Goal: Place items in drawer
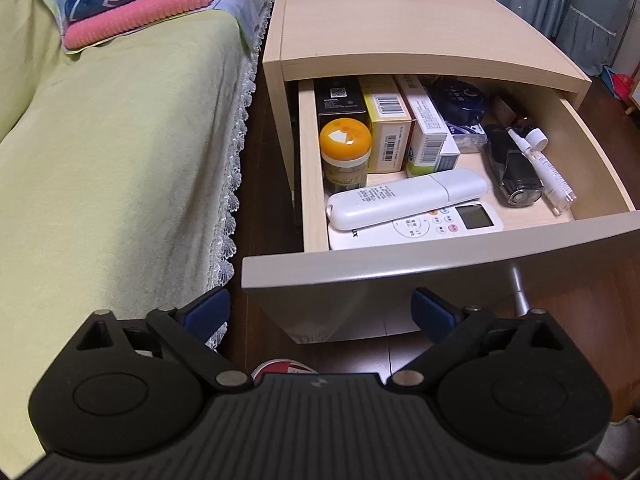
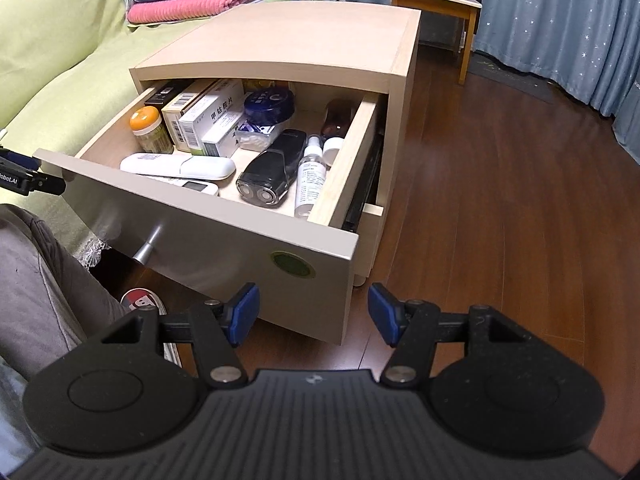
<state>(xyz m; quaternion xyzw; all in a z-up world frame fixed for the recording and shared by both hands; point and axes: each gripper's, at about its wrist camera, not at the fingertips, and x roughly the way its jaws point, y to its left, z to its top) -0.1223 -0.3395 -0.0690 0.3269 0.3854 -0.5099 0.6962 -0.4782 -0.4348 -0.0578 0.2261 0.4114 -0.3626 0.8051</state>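
The drawer (image 2: pixel 224 216) stood pulled out, already holding 2 remotes (image 1: pixel 404 200), a shaver (image 2: pixel 270 172), a spray bottle (image 2: pixel 310 178) and medicine boxes (image 1: pixel 390 128). Both the left hand-held gripper (image 1: pixel 320 312) and right hand-held gripper (image 2: pixel 314 314) hung released and carrying nothing. The nightstand top (image 2: pixel 296 40) was bare, so the putting-in looked done.

Drawer (image 2: pixel 224 216) pulled open, packed: remotes (image 2: pixel 178 167), shaver (image 2: pixel 269 170), boxes (image 2: pixel 210 120).
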